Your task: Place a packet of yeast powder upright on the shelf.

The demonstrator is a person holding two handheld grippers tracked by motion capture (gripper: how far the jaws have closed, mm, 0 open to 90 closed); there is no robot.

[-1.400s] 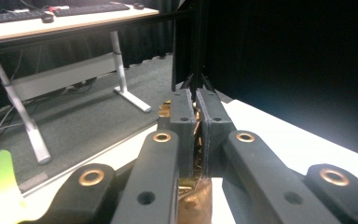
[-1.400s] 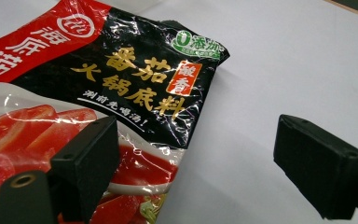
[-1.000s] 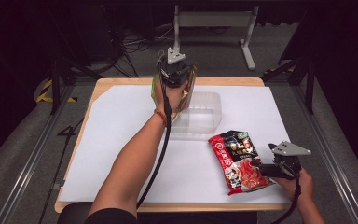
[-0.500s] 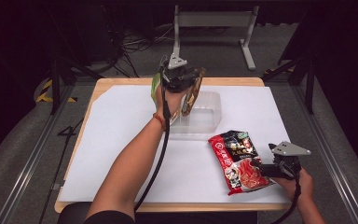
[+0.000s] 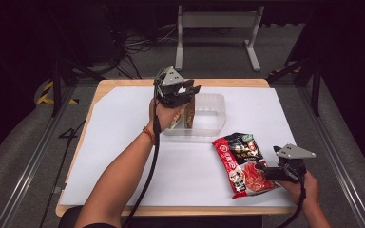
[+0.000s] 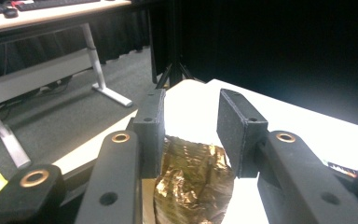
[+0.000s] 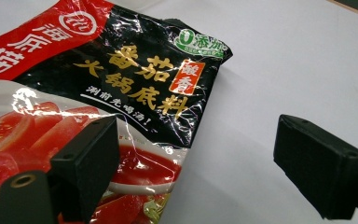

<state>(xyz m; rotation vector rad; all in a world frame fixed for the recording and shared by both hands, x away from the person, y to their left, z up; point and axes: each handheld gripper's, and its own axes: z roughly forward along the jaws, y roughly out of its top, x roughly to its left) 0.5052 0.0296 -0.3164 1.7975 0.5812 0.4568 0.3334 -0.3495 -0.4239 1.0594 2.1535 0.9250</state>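
Note:
A clear plastic container (image 5: 217, 101) stands at the back middle of the white sheet. A gold foil packet (image 5: 189, 114) stands on edge at its left end. My left gripper (image 5: 190, 92) hovers right above that packet. Its jaws have just been opening and now stand apart; in the left gripper view the gold foil packet (image 6: 193, 182) sits low between them, and the pads (image 6: 151, 123) do not press on it. A red and black sauce packet (image 5: 242, 161) lies flat at the front right. My right gripper (image 5: 267, 170) is open at that packet's right edge, one jaw over the sauce packet (image 7: 74, 74).
The white sheet (image 5: 123, 142) covers most of the wooden table (image 5: 100, 90). A metal stand (image 5: 214, 19) and cables lie on the floor beyond the far edge. Rails run along both sides of the table.
My left gripper has sunk toward the container and its jaws have opened, letting go of the gold packet. The right gripper and the red packet have not moved.

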